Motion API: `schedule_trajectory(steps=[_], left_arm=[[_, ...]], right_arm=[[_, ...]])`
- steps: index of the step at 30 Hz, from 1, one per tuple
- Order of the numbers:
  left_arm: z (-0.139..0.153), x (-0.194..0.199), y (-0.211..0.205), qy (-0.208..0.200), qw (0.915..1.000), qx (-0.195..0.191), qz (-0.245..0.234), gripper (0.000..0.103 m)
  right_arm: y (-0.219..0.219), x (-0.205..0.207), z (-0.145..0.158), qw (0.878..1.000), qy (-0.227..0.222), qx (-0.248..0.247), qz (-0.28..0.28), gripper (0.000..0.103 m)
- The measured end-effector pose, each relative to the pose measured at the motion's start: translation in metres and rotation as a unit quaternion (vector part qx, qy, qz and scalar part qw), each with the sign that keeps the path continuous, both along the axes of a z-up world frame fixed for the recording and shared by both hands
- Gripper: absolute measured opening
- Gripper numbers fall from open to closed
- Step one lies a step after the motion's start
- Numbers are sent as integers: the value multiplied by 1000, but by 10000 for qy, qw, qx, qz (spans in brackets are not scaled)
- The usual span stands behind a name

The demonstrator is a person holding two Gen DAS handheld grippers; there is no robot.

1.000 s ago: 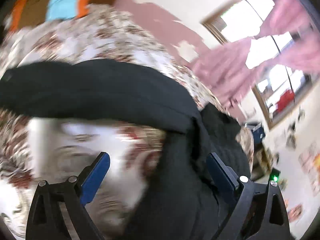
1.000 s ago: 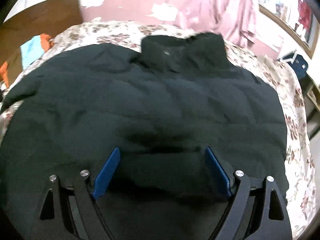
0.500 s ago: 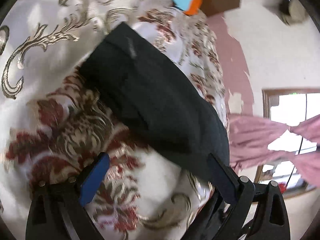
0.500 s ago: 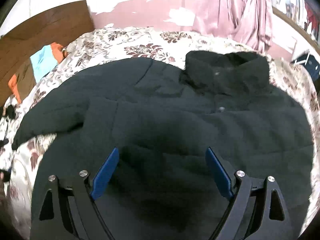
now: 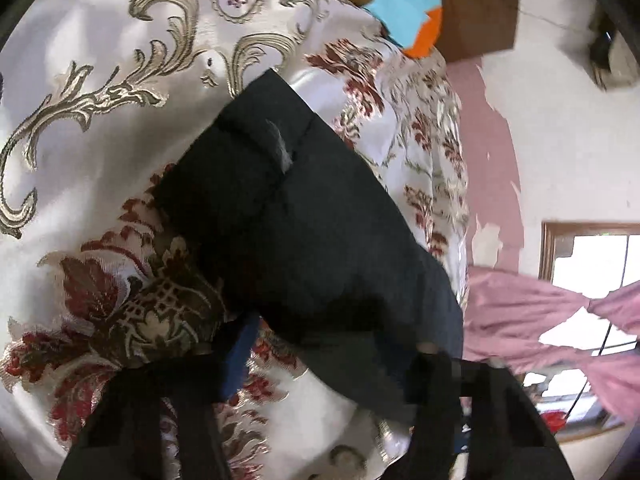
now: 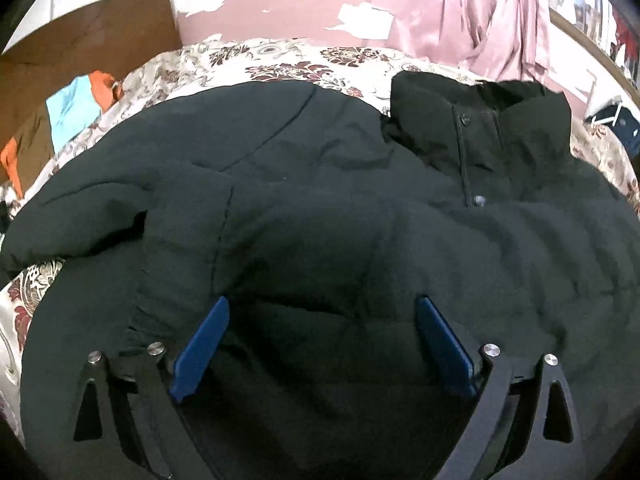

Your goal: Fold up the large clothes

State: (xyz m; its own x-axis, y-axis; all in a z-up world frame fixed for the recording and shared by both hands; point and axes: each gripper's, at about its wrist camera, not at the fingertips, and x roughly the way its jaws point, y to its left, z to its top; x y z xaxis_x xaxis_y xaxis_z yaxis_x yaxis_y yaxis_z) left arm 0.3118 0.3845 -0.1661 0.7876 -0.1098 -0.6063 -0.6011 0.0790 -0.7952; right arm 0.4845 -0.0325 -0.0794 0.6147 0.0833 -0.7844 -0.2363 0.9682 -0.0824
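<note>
Closing on the sleeve, your left gripper has narrowed; contact blurred, can't tell. Sleeve runs away toward the bed's headboard edge. Right gripper hovers wide over the black jacket's body, collar farther on.

Left wrist cam: close, tilted down along the jacket sleeve on the bed, lower edge probably motion-blurred. Right wrist cam: above the jacket front, facing the headboard. Both share jacket and bed.

One black jacket, two snap buttons on its placket, one floral bedspread, two grippers.
</note>
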Motion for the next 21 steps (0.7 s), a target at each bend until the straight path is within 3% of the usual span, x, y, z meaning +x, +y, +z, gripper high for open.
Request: schedule_trajectory(steps=[2, 4, 9, 13, 15, 21], left_arm=[[8, 0, 2, 17, 9998, 209, 77, 17], [24, -1, 2, 4, 9985, 546, 96, 11], [81, 2, -6, 14, 9912, 1326, 44, 7], [146, 8, -26, -369, 9763, 2127, -145, 7], [186, 13, -46, -717, 9625, 2592, -362, 7], [281, 25, -136, -1529, 9046, 3787, -1224, 7]], right_arm=[[-1, 1, 2, 10000, 37, -11, 4, 93], [-3, 1, 8, 9999, 117, 3, 54, 93], [-33, -10, 39, 9970, 101, 751, 127, 93], [-68, -20, 60, 9954, -110, 949, -30, 93], [-90, -26, 70, 9951, -238, 946, -167, 93], [-149, -49, 85, 9896, -334, 1325, -442, 93]])
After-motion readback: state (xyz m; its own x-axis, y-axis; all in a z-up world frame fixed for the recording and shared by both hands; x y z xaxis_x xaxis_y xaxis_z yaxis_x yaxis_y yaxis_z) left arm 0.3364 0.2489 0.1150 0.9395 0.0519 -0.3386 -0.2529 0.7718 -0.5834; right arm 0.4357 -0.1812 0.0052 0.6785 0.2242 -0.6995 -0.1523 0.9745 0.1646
